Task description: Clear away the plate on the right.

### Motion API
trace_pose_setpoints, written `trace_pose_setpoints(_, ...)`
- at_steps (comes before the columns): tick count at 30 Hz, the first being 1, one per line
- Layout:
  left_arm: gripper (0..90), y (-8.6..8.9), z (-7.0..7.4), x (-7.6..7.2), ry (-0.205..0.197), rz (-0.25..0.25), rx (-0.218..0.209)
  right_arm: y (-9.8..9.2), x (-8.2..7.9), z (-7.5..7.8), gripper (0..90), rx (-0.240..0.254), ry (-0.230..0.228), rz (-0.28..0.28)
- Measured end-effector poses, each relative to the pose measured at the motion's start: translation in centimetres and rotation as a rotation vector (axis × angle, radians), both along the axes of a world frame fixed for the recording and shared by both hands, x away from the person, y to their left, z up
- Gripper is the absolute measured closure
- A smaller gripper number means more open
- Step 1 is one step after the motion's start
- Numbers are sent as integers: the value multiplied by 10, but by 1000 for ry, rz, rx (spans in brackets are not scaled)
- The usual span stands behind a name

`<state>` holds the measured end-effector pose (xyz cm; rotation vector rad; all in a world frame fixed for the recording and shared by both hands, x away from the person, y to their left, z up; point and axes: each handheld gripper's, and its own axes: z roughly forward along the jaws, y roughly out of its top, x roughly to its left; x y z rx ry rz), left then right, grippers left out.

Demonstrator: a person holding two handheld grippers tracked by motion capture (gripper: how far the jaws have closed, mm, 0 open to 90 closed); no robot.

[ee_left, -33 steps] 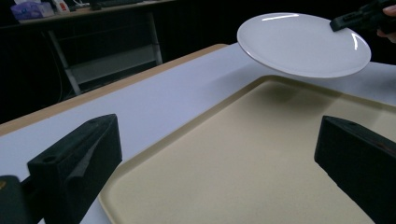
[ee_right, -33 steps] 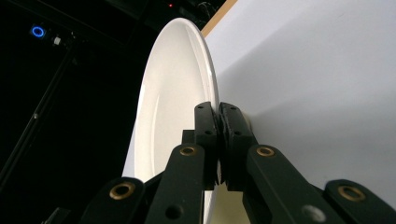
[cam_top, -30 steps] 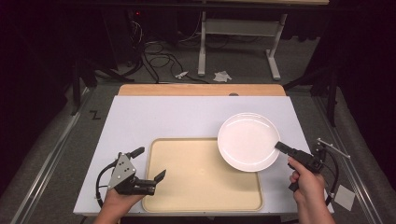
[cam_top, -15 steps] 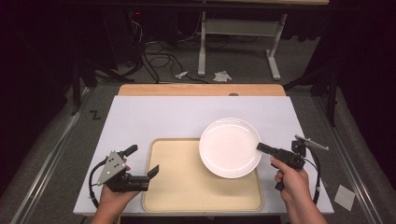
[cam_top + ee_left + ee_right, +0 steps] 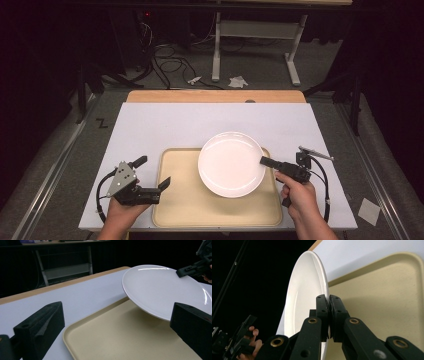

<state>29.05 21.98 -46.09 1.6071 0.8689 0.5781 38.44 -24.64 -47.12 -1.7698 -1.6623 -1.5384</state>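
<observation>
A white plate (image 5: 231, 163) hangs over the right half of a beige tray (image 5: 185, 210), held by its right rim. My right gripper (image 5: 263, 161) is shut on that rim; in the right gripper view its jaws pinch the edge of the plate (image 5: 307, 290) above the tray (image 5: 387, 297). My left gripper (image 5: 152, 172) rests at the tray's left edge with its jaws apart and nothing between them. In the left gripper view the plate (image 5: 162, 290) floats tilted above the tray (image 5: 120, 335), and the right gripper (image 5: 180, 273) grips its far rim.
The tray lies on a white tabletop (image 5: 165, 125) with a wooden strip (image 5: 215, 96) along its far edge. A desk frame (image 5: 255, 45) and cables (image 5: 165, 55) stand on the floor beyond. The gripper's cable (image 5: 325, 185) loops by the right hand.
The right gripper has carried the plate leftward, from the tray's right edge to over the tray's right half. The left gripper has stayed by the tray's left edge.
</observation>
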Motion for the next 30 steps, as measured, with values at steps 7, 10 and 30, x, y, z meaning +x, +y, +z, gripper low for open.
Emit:
trace_pose_setpoints(7, 6, 7, 4, 0, -14, 24, 71, 9, -2, -3, 892, -15, 8, 23)
trace_pose_setpoints(10, 6, 9, 5, 0, -14, 36, 62, 14, -3, -5, 892, -28, 16, 42)
trace_pose_setpoints(30, 6, 10, 2, 1, -14, 38, 71, 34, -6, -20, 890, -92, 55, 100)
